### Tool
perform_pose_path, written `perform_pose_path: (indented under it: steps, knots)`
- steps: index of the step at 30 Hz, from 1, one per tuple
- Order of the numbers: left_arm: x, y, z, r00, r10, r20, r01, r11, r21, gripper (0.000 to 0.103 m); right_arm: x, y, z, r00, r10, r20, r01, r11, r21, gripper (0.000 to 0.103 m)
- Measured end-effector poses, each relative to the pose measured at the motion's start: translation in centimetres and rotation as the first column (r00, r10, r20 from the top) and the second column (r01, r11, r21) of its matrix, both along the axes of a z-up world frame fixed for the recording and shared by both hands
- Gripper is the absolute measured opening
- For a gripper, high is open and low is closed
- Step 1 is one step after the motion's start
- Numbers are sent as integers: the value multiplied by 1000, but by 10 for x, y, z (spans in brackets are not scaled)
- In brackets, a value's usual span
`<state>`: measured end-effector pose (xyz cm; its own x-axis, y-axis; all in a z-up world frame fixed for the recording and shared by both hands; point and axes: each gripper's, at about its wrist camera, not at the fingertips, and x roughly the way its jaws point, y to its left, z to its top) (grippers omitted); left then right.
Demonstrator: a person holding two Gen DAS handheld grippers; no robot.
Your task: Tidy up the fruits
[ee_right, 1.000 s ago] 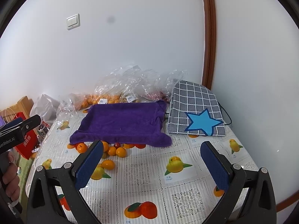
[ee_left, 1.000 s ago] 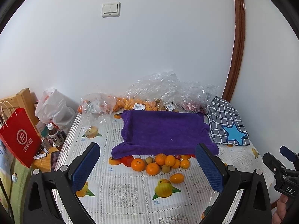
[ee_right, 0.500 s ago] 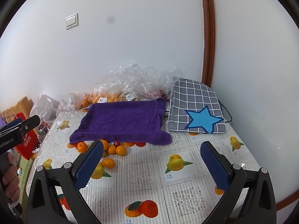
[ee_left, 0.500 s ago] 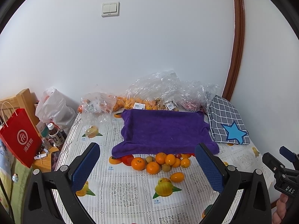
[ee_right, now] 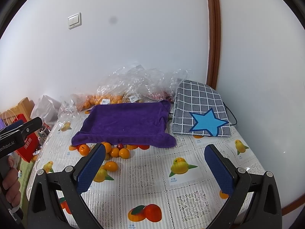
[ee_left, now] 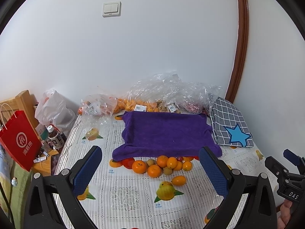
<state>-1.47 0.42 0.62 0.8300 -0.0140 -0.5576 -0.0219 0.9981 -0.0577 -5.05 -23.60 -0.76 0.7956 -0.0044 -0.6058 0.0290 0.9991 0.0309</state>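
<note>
1. The loose fruits (ee_left: 164, 165) lie in a cluster on the surface (ee_left: 133, 194), touching the near edge of the purple towel (ee_left: 165, 133), some tucked under it.
2. The left gripper (ee_left: 150, 171) is spread wide and empty; the cluster sits at 12 o'clock, framed between its fingers.
3. The right gripper (ee_right: 154, 169) is also wide and empty; for it the fruits (ee_right: 112, 151) lie at 11 o'clock, beyond the left finger.
4. Judged from this, the left gripper is nearer and better aligned.
5. An oval orange fruit (ee_left: 178, 180) lies apart, nearest, long axis roughly 9-to-3.
6. The right view partly hides the cluster behind its finger; the left view shows it whole.
</note>
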Motion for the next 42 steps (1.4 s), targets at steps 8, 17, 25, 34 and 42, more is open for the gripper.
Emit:
perform_pose_path:
  steps: [8, 17, 25, 34, 42]
  knots:
    - [-1, -1, 0, 1000, -10, 1, 10, 1000, -8, 102, 1, 0, 0, 1000, 2, 0, -2, 1000, -1, 102]
    - [-2, 0, 0, 1000, -10, -1, 10, 1000, -15, 102, 1, 1, 0, 1000, 3, 2, -3, 1000, -5, 102]
    - [-2, 1, 1, 1000, -7, -1, 7, 1000, -16, 102, 1, 3, -1, 1000, 6, 3, -6, 1000, -9, 102]
    - [-2, 1, 1, 1000, -7, -1, 7, 1000, -15, 102, 2, 6, -2, 1000, 9, 1, -9, 1000, -14, 103]
    - [2, 6, 0, 1000, -6, 3, 6, 1000, -27, 102, 5, 14, -6, 1000, 23, -1, -23, 999, -25, 103]
